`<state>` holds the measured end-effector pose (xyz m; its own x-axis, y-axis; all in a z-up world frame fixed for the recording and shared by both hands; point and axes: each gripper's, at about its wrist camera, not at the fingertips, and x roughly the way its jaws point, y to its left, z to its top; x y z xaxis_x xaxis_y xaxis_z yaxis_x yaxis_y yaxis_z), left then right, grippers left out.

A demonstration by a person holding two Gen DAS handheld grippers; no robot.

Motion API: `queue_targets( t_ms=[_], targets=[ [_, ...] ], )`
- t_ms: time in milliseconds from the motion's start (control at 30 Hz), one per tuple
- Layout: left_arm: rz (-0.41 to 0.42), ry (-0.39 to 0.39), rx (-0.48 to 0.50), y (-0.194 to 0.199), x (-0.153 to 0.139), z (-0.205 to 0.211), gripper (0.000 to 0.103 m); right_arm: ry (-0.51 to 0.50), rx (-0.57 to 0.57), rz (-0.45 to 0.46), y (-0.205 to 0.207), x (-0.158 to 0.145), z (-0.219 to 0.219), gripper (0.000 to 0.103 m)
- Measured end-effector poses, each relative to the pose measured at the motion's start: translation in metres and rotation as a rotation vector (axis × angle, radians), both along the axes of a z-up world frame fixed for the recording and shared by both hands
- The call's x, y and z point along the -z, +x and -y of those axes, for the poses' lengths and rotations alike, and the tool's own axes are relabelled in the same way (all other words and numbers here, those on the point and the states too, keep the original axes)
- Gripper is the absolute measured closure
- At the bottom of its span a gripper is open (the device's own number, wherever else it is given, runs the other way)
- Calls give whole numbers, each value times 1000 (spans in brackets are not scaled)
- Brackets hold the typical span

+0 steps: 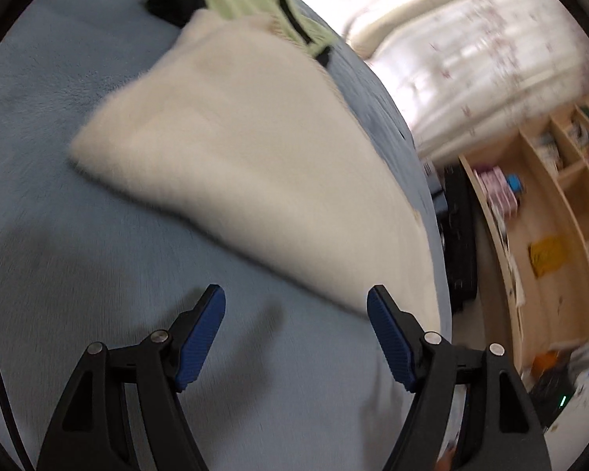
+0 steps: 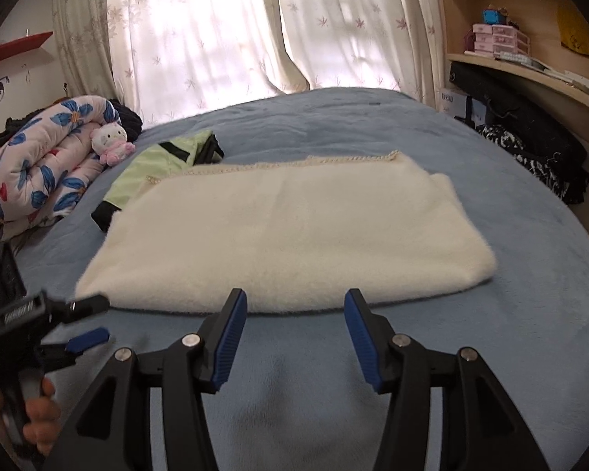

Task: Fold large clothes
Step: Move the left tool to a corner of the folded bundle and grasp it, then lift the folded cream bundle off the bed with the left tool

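Observation:
A cream fluffy garment [image 2: 286,231] lies folded into a flat rectangle on the blue bed cover [image 2: 373,125]. Its near edge is just beyond my right gripper [image 2: 294,298], which is open with nothing between its blue pads. At the lower left of this view a hand [image 2: 35,412] holds my left gripper [image 2: 104,316], also open, off the garment's near left corner. The blurred left wrist view shows the cream garment [image 1: 255,157] ahead of the open, unloaded left gripper [image 1: 296,298]. A light green garment [image 2: 165,161] with black trim lies partly under its far left corner.
A rolled floral quilt [image 2: 39,165] and a plush toy [image 2: 112,143] sit at the bed's left side. Curtains [image 2: 255,31] hang behind the bed. Wooden shelves [image 2: 530,62] and a black bag [image 2: 530,125] stand to the right. Bare blue cover lies before the grippers.

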<state>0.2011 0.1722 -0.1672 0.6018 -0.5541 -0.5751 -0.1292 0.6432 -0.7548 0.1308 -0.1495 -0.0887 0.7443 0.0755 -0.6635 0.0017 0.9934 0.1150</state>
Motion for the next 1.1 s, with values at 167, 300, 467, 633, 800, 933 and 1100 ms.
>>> queue_targets(
  t_ms=[167, 300, 467, 633, 800, 933, 1100],
  targets=[
    [-24, -70, -75, 46, 22, -15, 30, 1, -14, -42, 24, 23, -9, 51],
    [-67, -63, -89, 80, 25, -16, 30, 4, -25, -59, 37, 35, -13, 51],
    [-50, 14, -97, 101, 17, -3, 40, 20, -34, -78, 43, 43, -14, 51],
    [13, 96, -131, 90, 15, 1, 74, 38, -24, -89, 43, 45, -11, 51],
    [98, 191, -160, 62, 7, 2, 86, 36, -22, -73, 42, 40, -10, 51],
    [83, 161, -164, 62, 16, 0, 86, 4, -43, -35, 46, 27, -16, 51],
    [16, 48, -194, 66, 29, -16, 66, -26, -69, -5, 75, 13, -25, 51]
  ],
)
